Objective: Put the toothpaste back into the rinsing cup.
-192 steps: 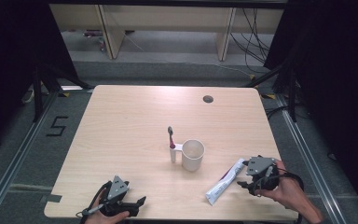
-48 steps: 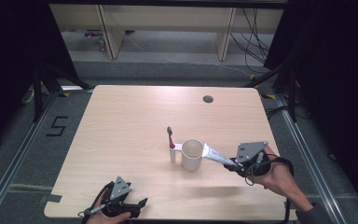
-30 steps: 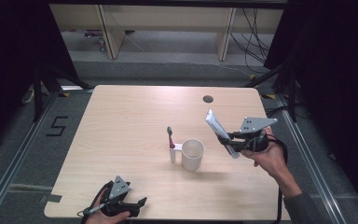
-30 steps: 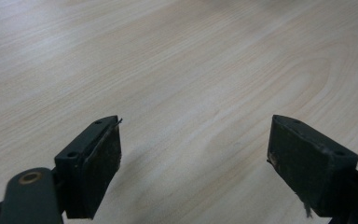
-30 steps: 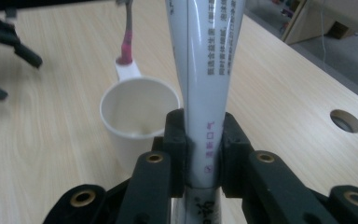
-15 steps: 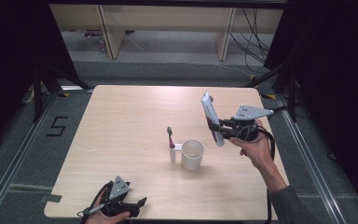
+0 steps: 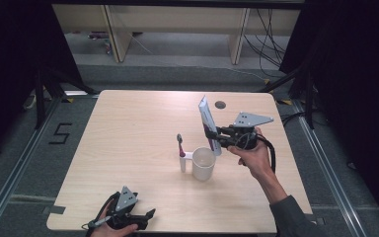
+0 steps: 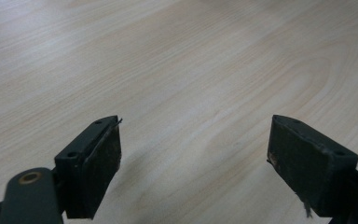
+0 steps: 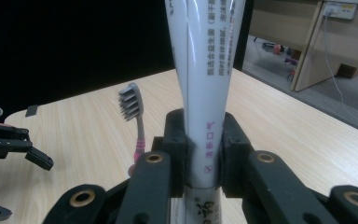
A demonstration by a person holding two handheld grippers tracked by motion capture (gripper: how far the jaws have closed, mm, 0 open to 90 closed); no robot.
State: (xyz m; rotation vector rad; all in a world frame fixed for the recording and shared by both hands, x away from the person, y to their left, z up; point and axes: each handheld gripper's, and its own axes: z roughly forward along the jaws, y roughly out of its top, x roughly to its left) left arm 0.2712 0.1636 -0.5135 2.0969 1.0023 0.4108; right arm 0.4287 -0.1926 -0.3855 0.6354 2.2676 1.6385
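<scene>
Above the cup, you are bringing the toothpaste tube upright.

Your right gripper (image 7: 220,139) is clamping its jaws on the toothpaste tube (image 7: 208,123), which lay flat on the table seconds ago and is now standing nearly upright, its lower end just over the cup (image 7: 203,163) beside the toothbrush (image 7: 180,146); lowering it in looks like the next step. Your left gripper (image 7: 137,220) is resting at the near table (image 7: 128,128) edge, jaws wide apart, holding nothing.
</scene>
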